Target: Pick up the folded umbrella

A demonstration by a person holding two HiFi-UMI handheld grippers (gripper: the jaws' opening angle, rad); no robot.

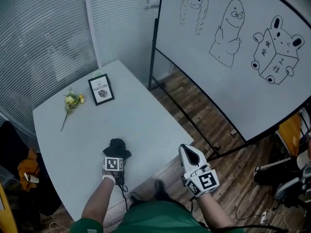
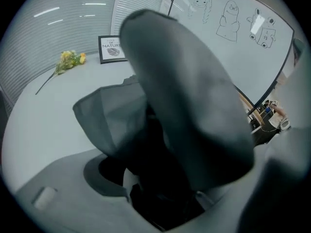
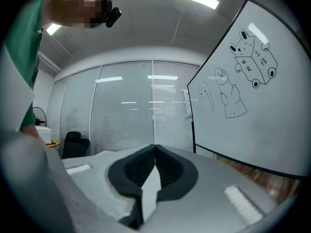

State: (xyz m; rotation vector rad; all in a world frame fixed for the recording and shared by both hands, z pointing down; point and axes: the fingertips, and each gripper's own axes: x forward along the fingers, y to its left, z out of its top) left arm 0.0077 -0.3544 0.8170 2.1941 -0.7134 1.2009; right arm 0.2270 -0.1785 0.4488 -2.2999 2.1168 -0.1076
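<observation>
The folded umbrella [image 1: 117, 146] is a black bundle that stands on the white table [image 1: 146, 115] near its front edge. In the left gripper view the umbrella [image 2: 184, 96] fills the middle as dark grey fabric rising between the jaws. My left gripper [image 1: 116, 155] comes down over it from the near side with its jaws spread wide around the fabric [image 2: 160, 178]; no pad is seen pressing on it. My right gripper [image 1: 190, 153] hangs off the table's right front corner, pointing level into the room, its jaws shut with nothing between them [image 3: 154, 152].
A yellow flower [image 1: 72, 101] and a small framed card [image 1: 101, 89] lie at the table's far left. A whiteboard [image 1: 233, 42] with cartoon drawings stands to the right over the wooden floor. Glass walls with blinds [image 1: 43, 38] are behind.
</observation>
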